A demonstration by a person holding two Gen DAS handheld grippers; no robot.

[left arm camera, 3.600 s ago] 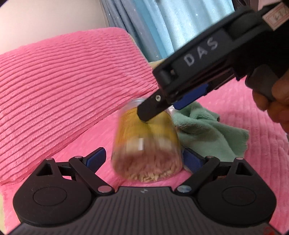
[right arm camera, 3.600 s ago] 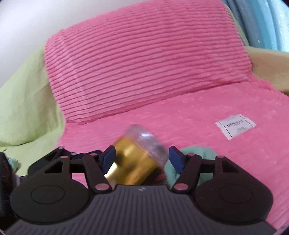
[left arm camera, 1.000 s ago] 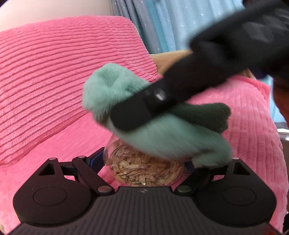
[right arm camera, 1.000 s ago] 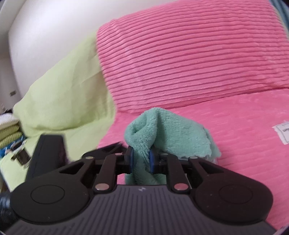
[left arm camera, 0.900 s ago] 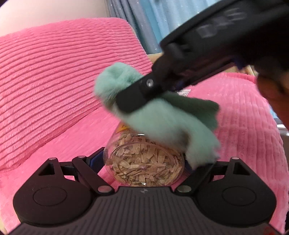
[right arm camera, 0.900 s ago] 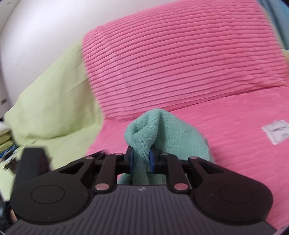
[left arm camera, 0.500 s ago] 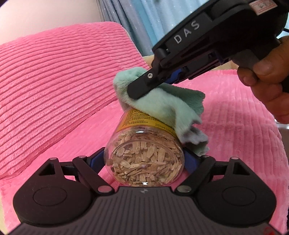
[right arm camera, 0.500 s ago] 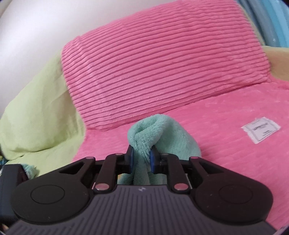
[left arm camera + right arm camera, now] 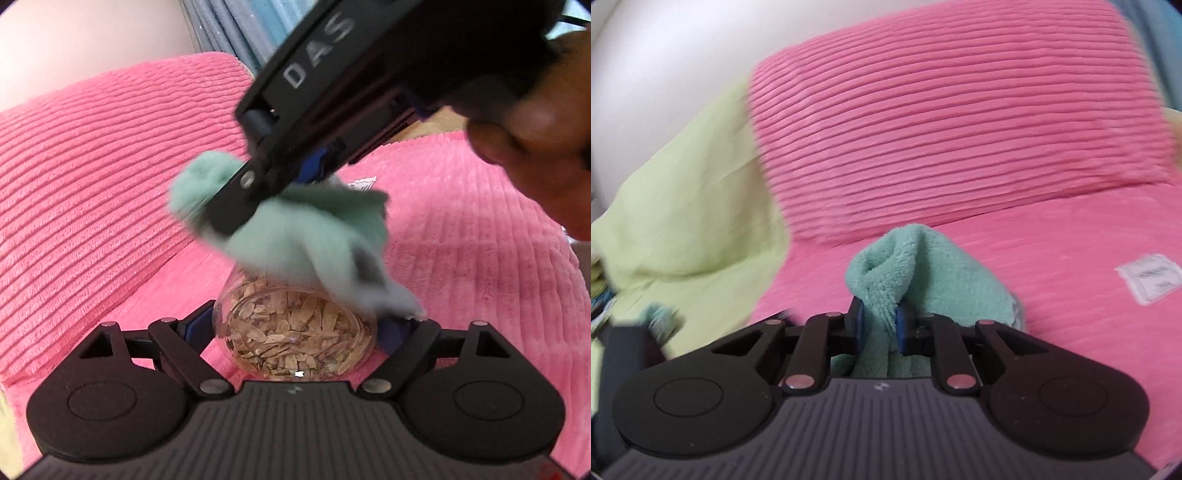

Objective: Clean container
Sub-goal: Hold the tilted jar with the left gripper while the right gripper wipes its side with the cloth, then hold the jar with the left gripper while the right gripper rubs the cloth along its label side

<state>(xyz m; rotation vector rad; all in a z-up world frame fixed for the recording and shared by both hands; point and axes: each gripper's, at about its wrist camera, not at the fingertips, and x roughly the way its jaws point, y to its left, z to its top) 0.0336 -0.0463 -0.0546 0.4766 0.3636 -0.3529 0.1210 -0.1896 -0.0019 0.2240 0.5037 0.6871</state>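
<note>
Left wrist view. The left hand-held gripper [image 9: 295, 328] has its blue pads clamped on either side of a clear jar [image 9: 295, 338], base toward the camera, so the wall faces up and out for wiping. Jar is packed with pale dried slices; it is held just above the pink ribbed cover [image 9: 461, 240], whether touching it I cannot tell. Holding it sideways like this likely keeps it from rolling on soft bedding while the other tool rubs it.

The right hand-held gripper [image 9: 236, 206] comes in from upper right, a person's hand [image 9: 535, 147] on its handle. It is closed on a green fleece cloth [image 9: 306, 236], which drapes over the jar's upper side. Cloth is smeared with blur: a wiping stroke, I judge. A pink pillow [image 9: 92, 166] stands behind; blue curtains [image 9: 236, 29] beyond.

Right wrist view. The pads are pinched tight on a fold of the cloth [image 9: 916, 273], the rest bunched forward and hanging below; gripping a fold leaves loose pile free to rub. Jar is hidden under the cloth here. A white label [image 9: 1148, 277] lies on the cover at right; a light green blanket [image 9: 687, 221] at left.

Wiping looks mid-course; lower wall not yet reached.
</note>
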